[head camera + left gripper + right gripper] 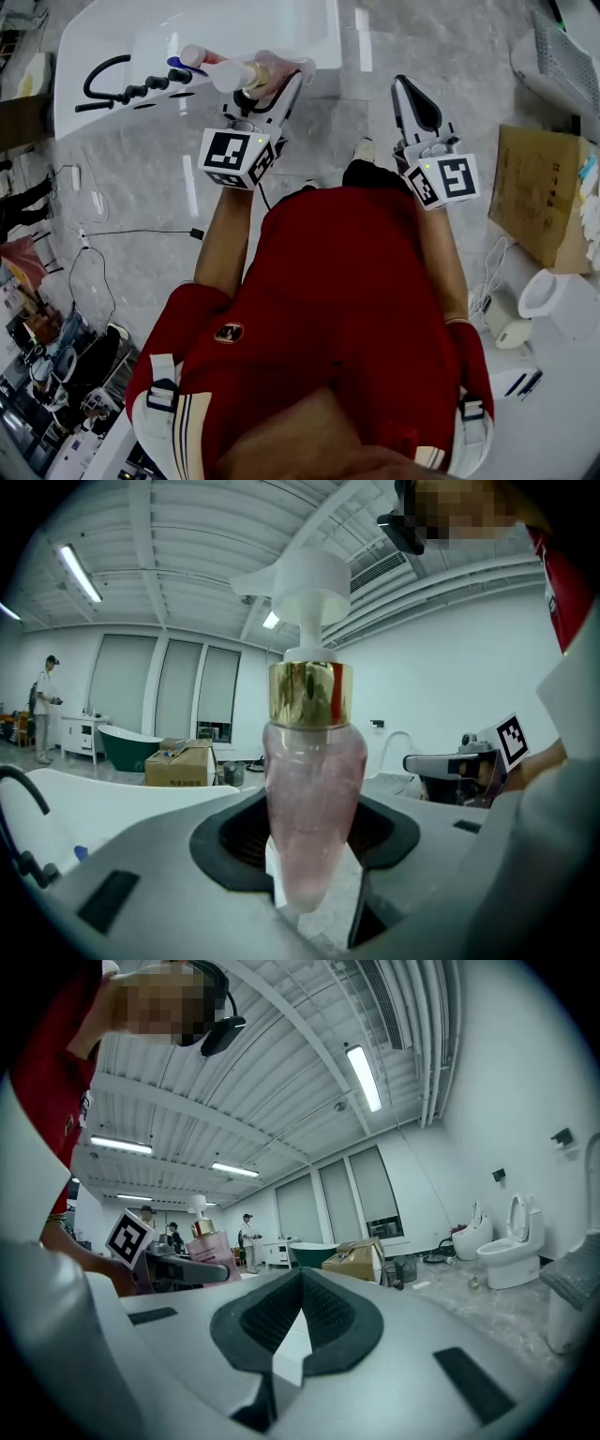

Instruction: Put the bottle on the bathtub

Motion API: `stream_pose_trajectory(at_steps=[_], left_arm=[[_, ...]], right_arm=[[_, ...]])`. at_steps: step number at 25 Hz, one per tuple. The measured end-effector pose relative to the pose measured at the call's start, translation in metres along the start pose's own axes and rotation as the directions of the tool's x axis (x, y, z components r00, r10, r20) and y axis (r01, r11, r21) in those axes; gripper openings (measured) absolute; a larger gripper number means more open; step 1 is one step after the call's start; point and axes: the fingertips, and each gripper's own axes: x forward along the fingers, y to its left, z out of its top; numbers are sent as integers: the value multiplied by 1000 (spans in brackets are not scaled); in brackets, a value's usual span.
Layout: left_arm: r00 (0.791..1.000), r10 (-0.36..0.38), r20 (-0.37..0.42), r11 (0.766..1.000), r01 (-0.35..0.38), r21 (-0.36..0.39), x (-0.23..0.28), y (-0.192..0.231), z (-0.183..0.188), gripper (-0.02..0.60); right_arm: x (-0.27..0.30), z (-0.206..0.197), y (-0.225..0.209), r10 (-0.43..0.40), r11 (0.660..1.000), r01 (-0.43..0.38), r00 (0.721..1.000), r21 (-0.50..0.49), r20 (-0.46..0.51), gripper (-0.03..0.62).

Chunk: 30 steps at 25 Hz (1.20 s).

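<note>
A pink bottle (234, 73) with a gold collar and a white pump head is held in my left gripper (270, 82), which is shut on its lower body. In the head view it lies tilted over the near rim of the white bathtub (281, 28), pump pointing left toward the black tap fittings (103, 77). In the left gripper view the bottle (312, 799) stands upright between the dark pads (246, 834). My right gripper (405, 91) hangs to the right of the tub over the floor, shut with nothing in it. In the right gripper view (300, 1283) the bottle (212, 1245) shows far left.
A cardboard box (539, 192) and white fixtures (562, 300) stand on the floor at the right. Cables (94, 234) run across the floor at the left. A green tub (131, 745), a carton (178, 766) and toilets (511, 1241) stand further off in the room.
</note>
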Motion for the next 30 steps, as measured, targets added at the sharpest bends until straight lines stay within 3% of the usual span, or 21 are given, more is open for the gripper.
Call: stream_pose_trajectory(at_steps=[15, 30], left_arm=[[991, 85, -103, 996, -86, -4, 95, -12, -34, 224], [977, 16, -210, 1000, -16, 2, 151, 18, -80, 224]], right_arm=[[1, 3, -81, 42, 999, -41, 999, 34, -18, -6], [27, -12, -89, -37, 998, 41, 996, 42, -82, -6]])
